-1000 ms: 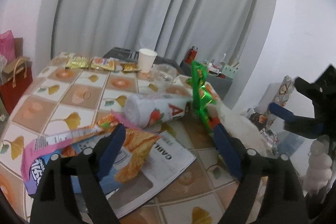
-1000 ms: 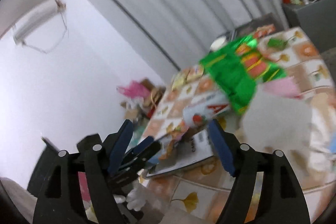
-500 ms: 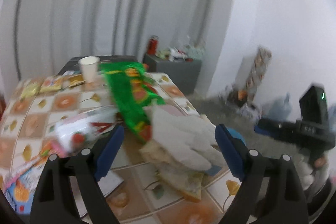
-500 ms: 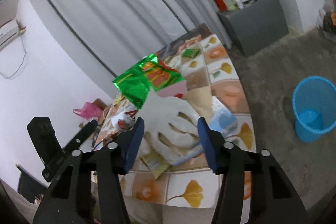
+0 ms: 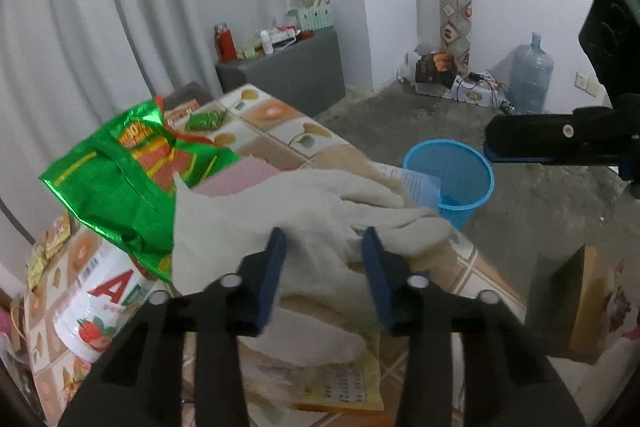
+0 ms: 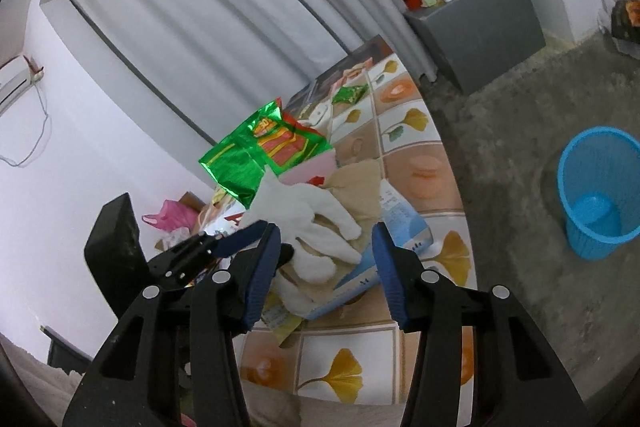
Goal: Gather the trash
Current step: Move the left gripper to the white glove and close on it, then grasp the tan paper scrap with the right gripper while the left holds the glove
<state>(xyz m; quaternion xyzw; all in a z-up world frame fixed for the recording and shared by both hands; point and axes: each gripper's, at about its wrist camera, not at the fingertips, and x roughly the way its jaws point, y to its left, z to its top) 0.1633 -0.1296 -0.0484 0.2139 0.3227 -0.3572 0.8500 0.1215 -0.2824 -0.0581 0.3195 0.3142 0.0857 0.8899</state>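
Since a second ago both my cameras have swung from the curtain side of the desk toward its floor-side edge, and the blue bin is now in view.

Left wrist view: my left gripper (image 5: 323, 255) sits over the white glove (image 5: 312, 211) on the tiled desk (image 5: 276, 131). Its jaws have just been closing, and the blue pads now press a fold of the glove from both sides. The green snack bag (image 5: 120, 179) stands crumpled just behind the glove, touching a pink packet (image 5: 240, 173). A white carton with a red "A" (image 5: 100, 303) lies on its side at lower left. Yellow paper (image 5: 340, 383) shows under the glove. The blue bin (image 5: 452, 179) stands on the floor beyond the desk edge. My right gripper shows at far right, over the floor.

Right wrist view: my right gripper (image 6: 326, 269) has also just been narrowing; its jaws stand partly apart with nothing pinched, the glove (image 6: 316, 223) and a light blue box (image 6: 400, 231) lying beyond them. The left gripper (image 6: 240, 239) reaches the glove's cuff end. The bin (image 6: 596, 195) is well apart, on the floor to the right.
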